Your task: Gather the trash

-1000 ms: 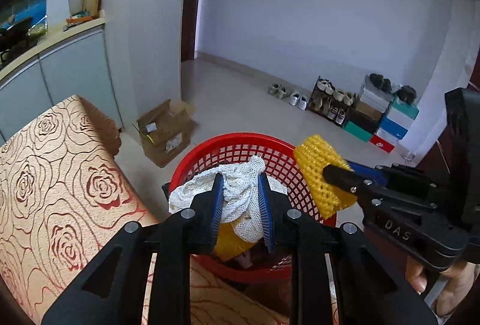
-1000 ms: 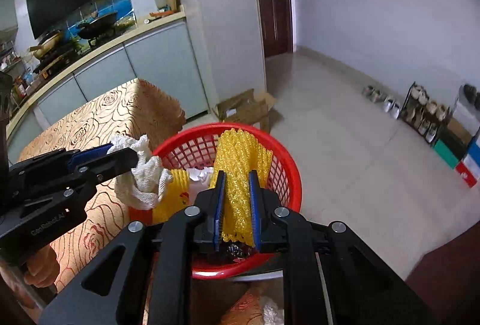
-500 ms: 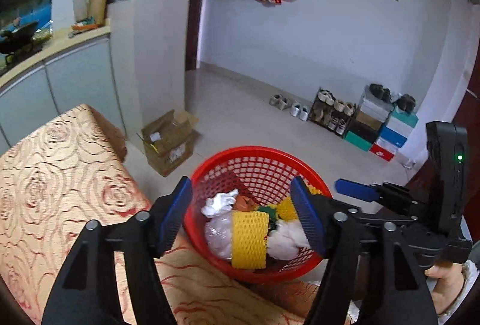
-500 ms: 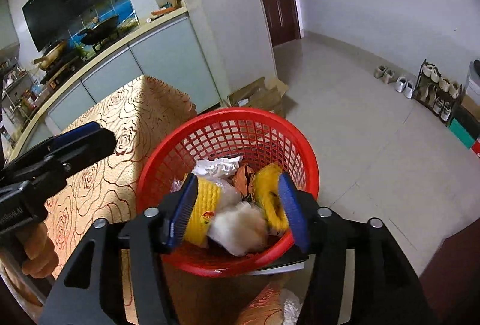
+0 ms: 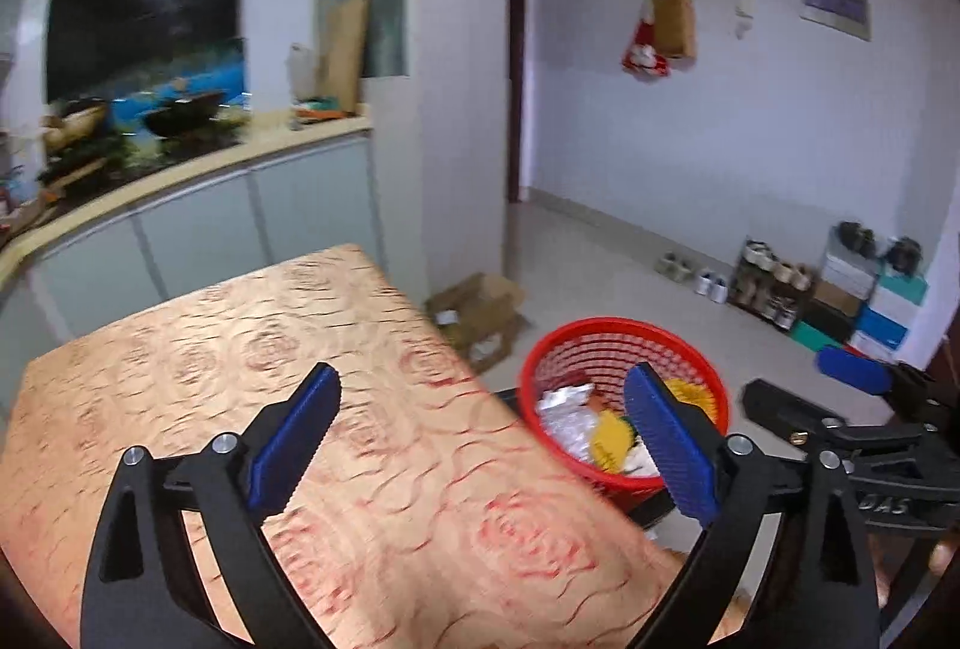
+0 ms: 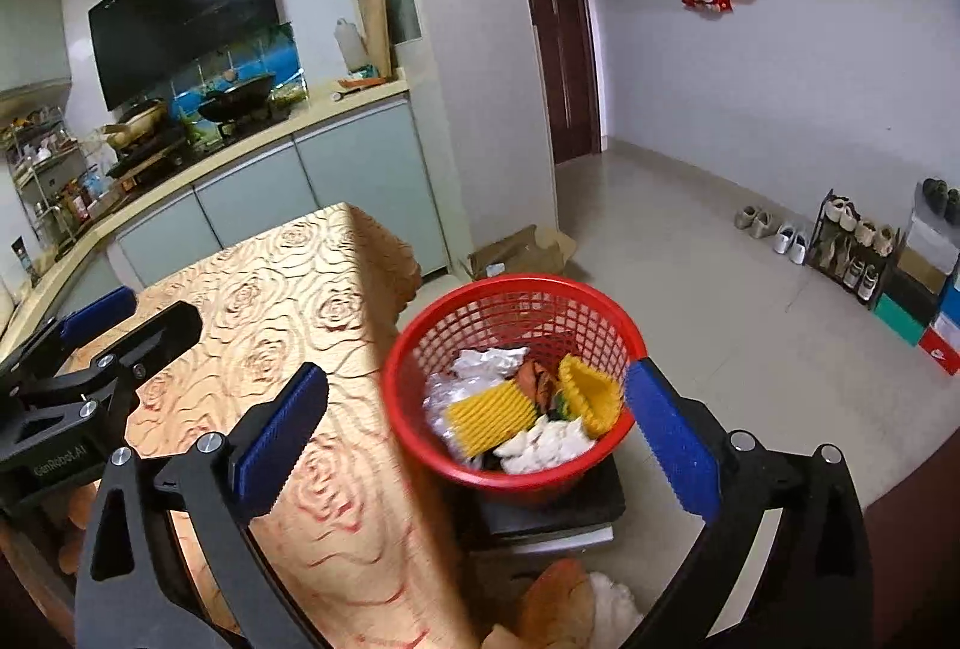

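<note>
Left wrist view: your left gripper (image 5: 480, 433) hangs over the rose-patterned table (image 5: 372, 469), jaws opening wide and empty, red basket (image 5: 606, 328) of trash at three o'clock. Right wrist view: your right gripper (image 6: 480, 436) has jaws opening, nothing between; yellow foam net (image 6: 489, 418) lies inside the basket at twelve o'clock.

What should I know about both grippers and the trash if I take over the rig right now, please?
Left gripper: jaws opening, nothing between them.
Right gripper: jaws opening, also empty.
Round red plastic mesh basket stands on a dark block beside the gold rose-patterned tablecloth.
Done: yellow foam netting, white foam netting and crumpled wrappers lie in the basket.
Left: no trash visible on the cloth; check the bundle on the floor below the basket.
</note>
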A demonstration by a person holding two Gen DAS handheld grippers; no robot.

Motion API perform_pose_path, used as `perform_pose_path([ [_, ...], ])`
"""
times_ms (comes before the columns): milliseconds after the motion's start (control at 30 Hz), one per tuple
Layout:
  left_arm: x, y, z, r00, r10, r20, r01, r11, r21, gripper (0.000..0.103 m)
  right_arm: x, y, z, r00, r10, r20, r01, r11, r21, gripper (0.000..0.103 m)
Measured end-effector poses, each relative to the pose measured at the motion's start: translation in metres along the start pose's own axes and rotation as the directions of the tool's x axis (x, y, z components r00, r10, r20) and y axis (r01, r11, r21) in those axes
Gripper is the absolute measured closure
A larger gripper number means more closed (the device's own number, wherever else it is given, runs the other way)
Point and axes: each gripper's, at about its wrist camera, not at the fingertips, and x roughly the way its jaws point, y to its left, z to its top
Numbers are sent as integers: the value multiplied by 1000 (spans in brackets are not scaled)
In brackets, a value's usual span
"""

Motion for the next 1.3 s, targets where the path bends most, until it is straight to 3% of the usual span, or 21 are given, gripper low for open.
perform_pose_path([
  [100,-20,8,-7,999,48,15,-48,999,-21,10,-13,8,-5,1000,-9,11,9,1000,-11,7],
  [667,-65,17,-47,992,124,4,-123,989,-77,9,-55,36,-41,1000,2,20,0,998,-66,7],
  [1300,-82,11,-56,993,121,1,-121,989,-81,9,-70,39,-49,1000,8,21,-6,998,-62,7],
])
